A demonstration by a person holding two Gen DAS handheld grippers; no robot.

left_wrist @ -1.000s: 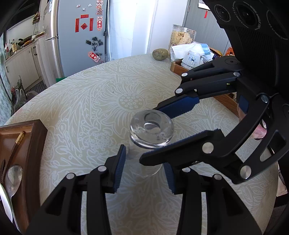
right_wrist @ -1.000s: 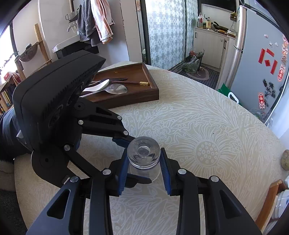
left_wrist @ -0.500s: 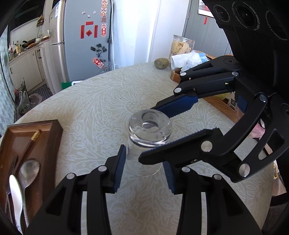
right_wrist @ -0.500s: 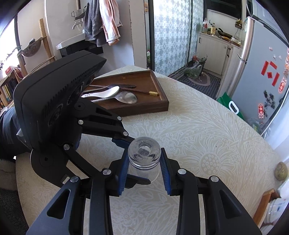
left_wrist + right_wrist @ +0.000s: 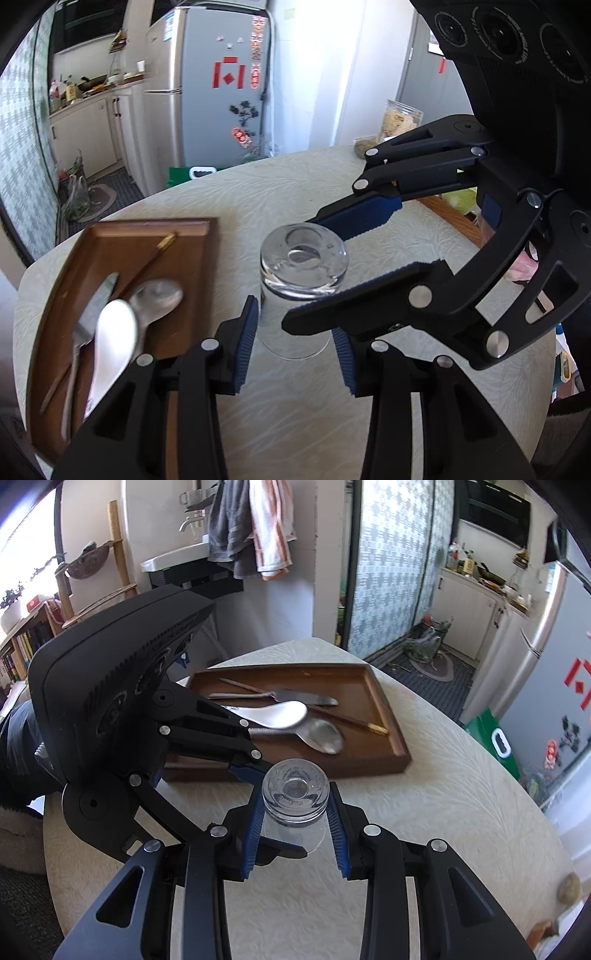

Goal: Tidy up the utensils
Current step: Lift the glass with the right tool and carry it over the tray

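An upside-down clear glass (image 5: 301,291) (image 5: 295,805) is held above the table between both grippers. My left gripper (image 5: 293,347) has its jaws on the glass's sides. My right gripper (image 5: 295,834) also grips the glass from the other direction. A brown wooden tray (image 5: 184,240) (image 5: 384,716) lies just beyond. It holds a white ceramic spoon (image 5: 112,339) (image 5: 277,714), a metal spoon (image 5: 157,299) (image 5: 321,734), a knife (image 5: 306,698) and a dark chopstick with a gold tip (image 5: 155,254) (image 5: 354,722).
The round table (image 5: 295,192) has a pale patterned cloth. A wooden box of items (image 5: 450,210) sits at its right side, and a jar (image 5: 399,120) and a small stone (image 5: 569,886) lie near the edge. A fridge (image 5: 221,92) stands behind.
Both grippers have carried the glass across the table toward the tray. The tray and its utensils have come closer and more into view.
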